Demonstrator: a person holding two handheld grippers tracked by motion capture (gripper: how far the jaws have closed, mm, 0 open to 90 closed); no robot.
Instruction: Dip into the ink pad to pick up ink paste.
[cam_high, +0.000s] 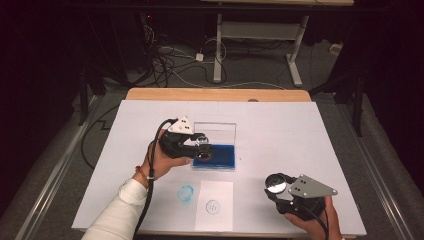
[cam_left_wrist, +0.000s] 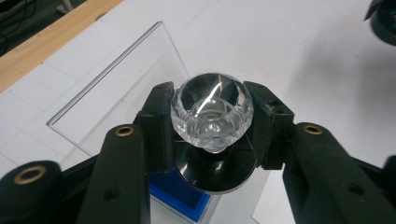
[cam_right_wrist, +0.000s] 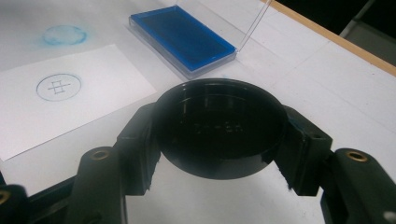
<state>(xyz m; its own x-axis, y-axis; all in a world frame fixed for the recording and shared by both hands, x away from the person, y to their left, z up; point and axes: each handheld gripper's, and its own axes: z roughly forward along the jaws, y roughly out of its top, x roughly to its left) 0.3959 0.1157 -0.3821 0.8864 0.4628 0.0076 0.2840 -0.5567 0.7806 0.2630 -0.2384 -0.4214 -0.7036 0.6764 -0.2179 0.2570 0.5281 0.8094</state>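
My left gripper (cam_high: 202, 148) (cam_left_wrist: 212, 128) is shut on a round stamp's clear faceted knob (cam_left_wrist: 212, 112). The stamp's black base (cam_left_wrist: 215, 171) hangs just above the blue ink pad (cam_high: 221, 156) (cam_left_wrist: 180, 196), whose clear lid (cam_left_wrist: 116, 88) stands raised behind it. Whether the base touches the pad I cannot tell. At the front right, my right gripper (cam_high: 276, 186) (cam_right_wrist: 219, 140) is shut on a black round cap (cam_high: 275, 184) (cam_right_wrist: 219, 128), held above the table with its hollow side showing. A white card (cam_high: 214, 205) (cam_right_wrist: 60, 93) with a blue stamped circle lies near the front edge.
A round blue ink smear (cam_high: 185, 193) (cam_right_wrist: 64, 35) marks the white table cover (cam_high: 280, 130) left of the card. The wooden table edge (cam_high: 215, 94) runs along the far side, with cables and desk legs on the floor beyond.
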